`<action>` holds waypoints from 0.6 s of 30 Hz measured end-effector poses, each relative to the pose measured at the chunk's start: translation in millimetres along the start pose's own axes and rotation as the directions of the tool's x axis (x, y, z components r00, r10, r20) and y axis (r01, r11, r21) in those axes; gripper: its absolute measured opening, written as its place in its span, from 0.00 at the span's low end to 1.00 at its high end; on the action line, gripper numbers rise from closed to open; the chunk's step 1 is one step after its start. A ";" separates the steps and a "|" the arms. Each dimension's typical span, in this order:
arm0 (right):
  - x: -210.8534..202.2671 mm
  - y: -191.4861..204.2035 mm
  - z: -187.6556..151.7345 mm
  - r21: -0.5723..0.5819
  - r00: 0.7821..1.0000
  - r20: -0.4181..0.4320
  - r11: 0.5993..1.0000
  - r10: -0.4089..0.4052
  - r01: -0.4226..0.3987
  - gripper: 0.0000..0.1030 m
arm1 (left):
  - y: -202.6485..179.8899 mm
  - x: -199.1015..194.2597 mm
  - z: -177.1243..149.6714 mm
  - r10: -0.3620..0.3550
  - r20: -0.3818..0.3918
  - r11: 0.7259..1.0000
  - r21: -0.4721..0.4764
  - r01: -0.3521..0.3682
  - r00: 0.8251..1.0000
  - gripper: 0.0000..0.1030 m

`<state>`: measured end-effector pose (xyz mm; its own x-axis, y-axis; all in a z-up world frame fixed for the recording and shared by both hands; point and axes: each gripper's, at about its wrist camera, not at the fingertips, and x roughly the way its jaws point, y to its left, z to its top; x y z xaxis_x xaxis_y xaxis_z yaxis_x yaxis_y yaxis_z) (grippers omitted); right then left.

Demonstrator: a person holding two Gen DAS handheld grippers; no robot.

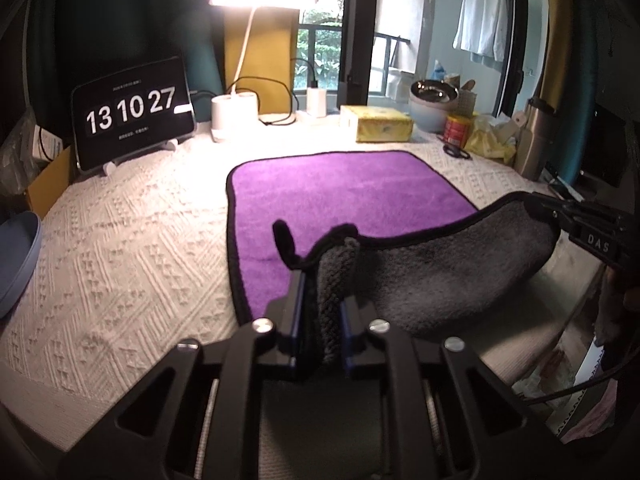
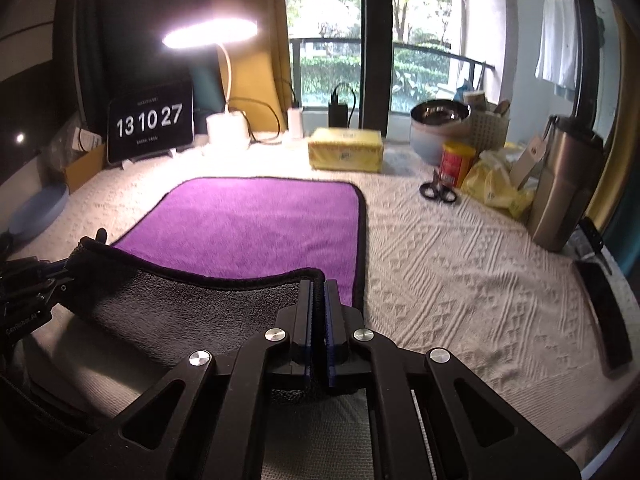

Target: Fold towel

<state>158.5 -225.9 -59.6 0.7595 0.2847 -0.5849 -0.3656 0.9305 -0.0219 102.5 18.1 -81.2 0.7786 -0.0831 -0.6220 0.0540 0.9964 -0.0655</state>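
Towel (image 1: 352, 196) lies purple side up on the bench (image 1: 132, 248), which wears a white textured cover, and I've got its near edge lifted off the surface so the grey underside (image 1: 452, 272) faces me. My left gripper (image 1: 322, 284) has its jaws pinching the near left corner, a thick bunch of grey cloth wedged between them and a black-trimmed tip of the hem (image 1: 285, 242) sticking up past them. My right gripper (image 2: 318, 286) has its jaws pressed almost together on the near right corner, right at the black hem. From the left camera I see the right gripper off to the side, gripping the hem where the raised edge ends; from the right camera the left one shows at the far left doing the same. Between the two, the lifted edge sags in a shallow curve, while the far half of the towel lies flat on the cover. Behind it, a lit lamp (image 2: 210, 32) stands beside a clock (image 2: 150, 122) reading 13 10 27, and a yellow box (image 2: 346, 155) sits just past the far edge. To the right I've got scissors (image 2: 438, 191), a red can (image 2: 454, 163), a steel bowl (image 2: 440, 114) and a steel tumbler (image 2: 560, 188), all well apart from the towel. A blue dish (image 1: 18, 256) rests at the left edge of the bench.
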 end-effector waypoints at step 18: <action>-10.3 1.2 44.8 -0.037 0.995 0.104 0.999 -0.007 0.011 0.06 | 15.7 -13.3 46.4 0.008 0.106 1.000 -0.007 -0.008 0.994 0.15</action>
<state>174.3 -217.4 -17.3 0.8138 0.3007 -0.4973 -0.3771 0.9243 -0.0583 122.0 35.7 -37.7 0.8408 -0.0725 -0.5364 0.0436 0.9968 -0.0665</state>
